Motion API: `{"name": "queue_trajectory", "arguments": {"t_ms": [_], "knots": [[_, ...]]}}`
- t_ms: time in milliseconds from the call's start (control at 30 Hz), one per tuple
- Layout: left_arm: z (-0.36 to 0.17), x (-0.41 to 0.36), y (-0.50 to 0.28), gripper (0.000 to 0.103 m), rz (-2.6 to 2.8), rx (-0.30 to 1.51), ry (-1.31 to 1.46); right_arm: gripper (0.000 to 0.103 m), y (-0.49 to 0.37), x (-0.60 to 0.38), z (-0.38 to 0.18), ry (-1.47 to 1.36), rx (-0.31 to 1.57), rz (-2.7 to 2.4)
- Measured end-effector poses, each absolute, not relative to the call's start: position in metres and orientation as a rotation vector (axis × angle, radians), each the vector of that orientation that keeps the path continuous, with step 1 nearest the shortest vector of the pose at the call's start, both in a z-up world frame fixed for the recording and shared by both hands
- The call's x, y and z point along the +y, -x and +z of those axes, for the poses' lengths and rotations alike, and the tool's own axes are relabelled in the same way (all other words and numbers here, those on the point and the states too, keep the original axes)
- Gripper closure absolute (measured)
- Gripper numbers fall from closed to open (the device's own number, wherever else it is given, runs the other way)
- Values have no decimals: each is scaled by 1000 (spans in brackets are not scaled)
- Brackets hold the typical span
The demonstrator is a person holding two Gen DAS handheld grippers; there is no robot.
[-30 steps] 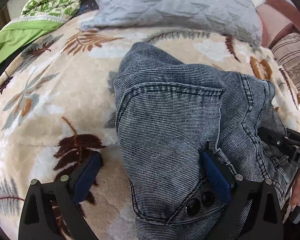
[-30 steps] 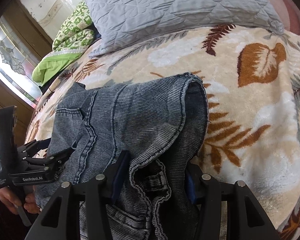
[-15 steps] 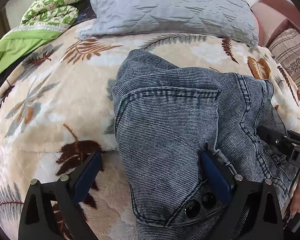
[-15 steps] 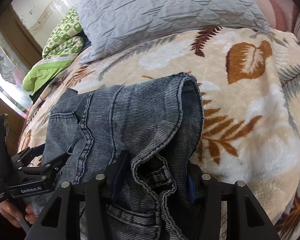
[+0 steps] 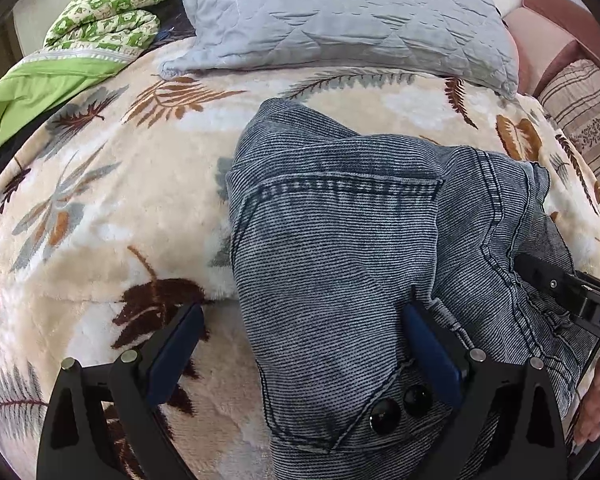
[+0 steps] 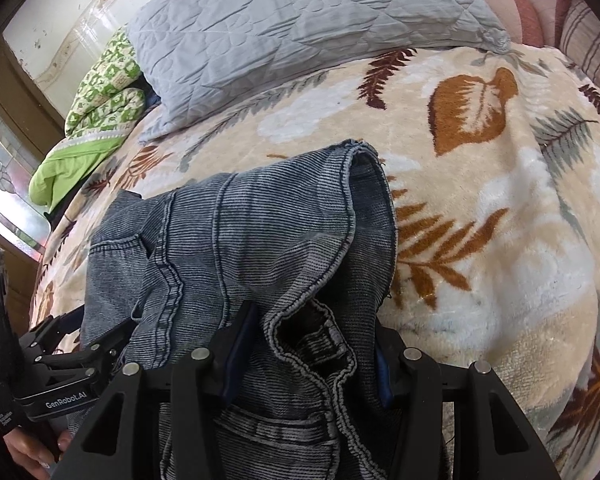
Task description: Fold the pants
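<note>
Pants (image 5: 340, 248): grey-blue denim, bunched in the centre and lower right of the left view, lying on the leaf-print blanket (image 5: 100, 208).
Left gripper (image 5: 300, 344): jaws spread wide; one pad on blanket, the other against denim, nothing pinched.
Right gripper (image 6: 312, 344): jaws partly closed around a waistband fold.
Edges: hem opening (image 6: 364, 168) upper centre of right view.
Open room: bare blanket left and right of pants; grey pillow (image 5: 340, 16) along the top.

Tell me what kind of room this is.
Most likely a bedroom: the grey denim pants lie on a cream leaf-patterned fleece blanket spread over a bed, with a grey quilted pillow at its head.
</note>
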State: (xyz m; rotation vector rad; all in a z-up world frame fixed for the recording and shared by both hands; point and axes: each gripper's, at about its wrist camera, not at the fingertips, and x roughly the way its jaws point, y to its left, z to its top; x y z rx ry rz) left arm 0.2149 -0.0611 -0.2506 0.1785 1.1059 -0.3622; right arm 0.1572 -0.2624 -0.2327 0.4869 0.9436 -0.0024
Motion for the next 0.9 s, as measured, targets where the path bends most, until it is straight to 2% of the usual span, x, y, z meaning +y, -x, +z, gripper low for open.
{"name": "queue_trajectory", "arguments": {"t_ms": [267, 367, 400, 633, 900], "knots": [[-247, -64, -206, 3, -339, 1055, -214, 50, -151, -267, -237, -503, 919, 15], [-237, -62, -194, 4, -298, 999, -214, 47, -141, -270, -233, -522, 891, 3], [-233, -62, -189, 5, -287, 975, -224, 42, -135, -271, -230, -530, 883, -28], [-174, -64, -136, 4, -257, 735, -211, 41, -72, -270, -174, -443, 656, -63], [-157, -56, -98, 4, -244, 730, -140, 38, -10, -258, -147, -381, 550, -29]]}}
